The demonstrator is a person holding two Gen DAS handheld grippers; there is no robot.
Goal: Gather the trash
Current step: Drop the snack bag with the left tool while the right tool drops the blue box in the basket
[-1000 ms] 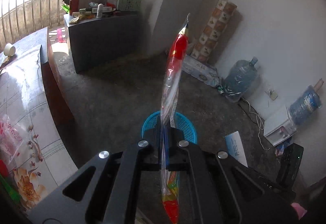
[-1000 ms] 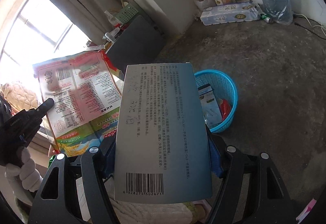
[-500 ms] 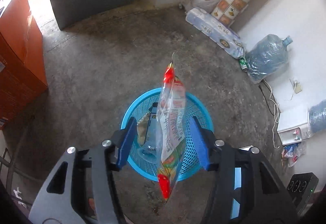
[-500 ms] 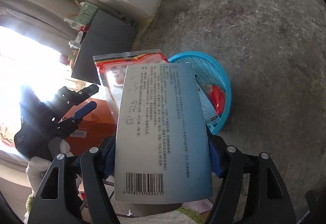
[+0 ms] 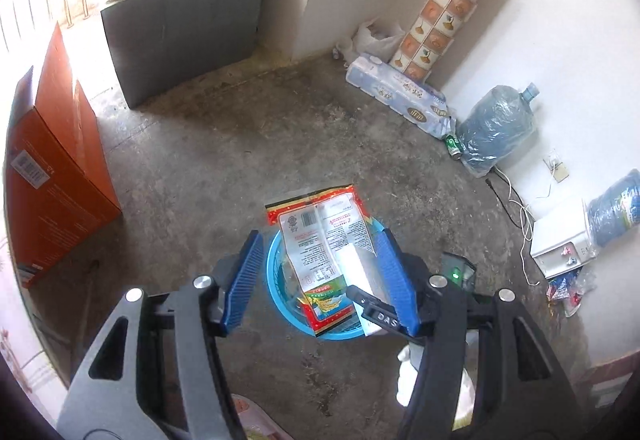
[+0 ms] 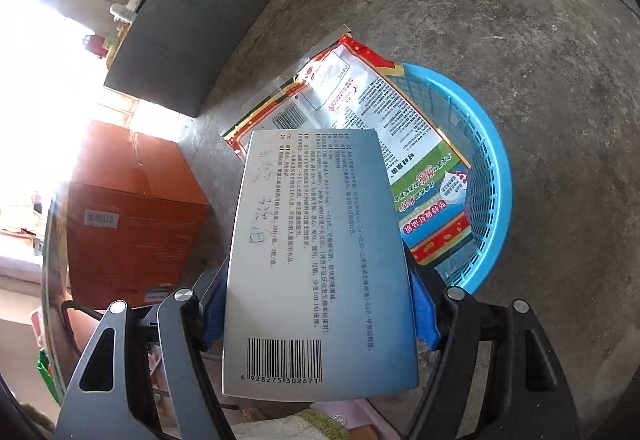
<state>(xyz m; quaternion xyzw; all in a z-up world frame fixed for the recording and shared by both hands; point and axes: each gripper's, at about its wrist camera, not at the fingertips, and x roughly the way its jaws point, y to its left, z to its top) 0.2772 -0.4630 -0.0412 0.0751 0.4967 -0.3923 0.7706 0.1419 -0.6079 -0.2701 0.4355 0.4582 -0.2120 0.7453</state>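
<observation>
Released half a second ago, the snack bag (image 5: 322, 252) now lies across the blue basket (image 6: 486, 175), overhanging its 11 o'clock rim. Left claw (image 5: 320, 280) gapes wide above it, empty. Right claw (image 6: 316, 304) clamps a grey box (image 6: 320, 260). An orange carton (image 5: 52, 175) stands at 9 o'clock.

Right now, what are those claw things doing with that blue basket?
A person is tidying up trash with a handheld gripper in each hand. The left gripper is open above the blue basket, and the red snack bag lies across the basket's rim, half in. The right gripper has its jaws shut on a grey medicine box, held up beside the basket and not dropped in yet.
</observation>
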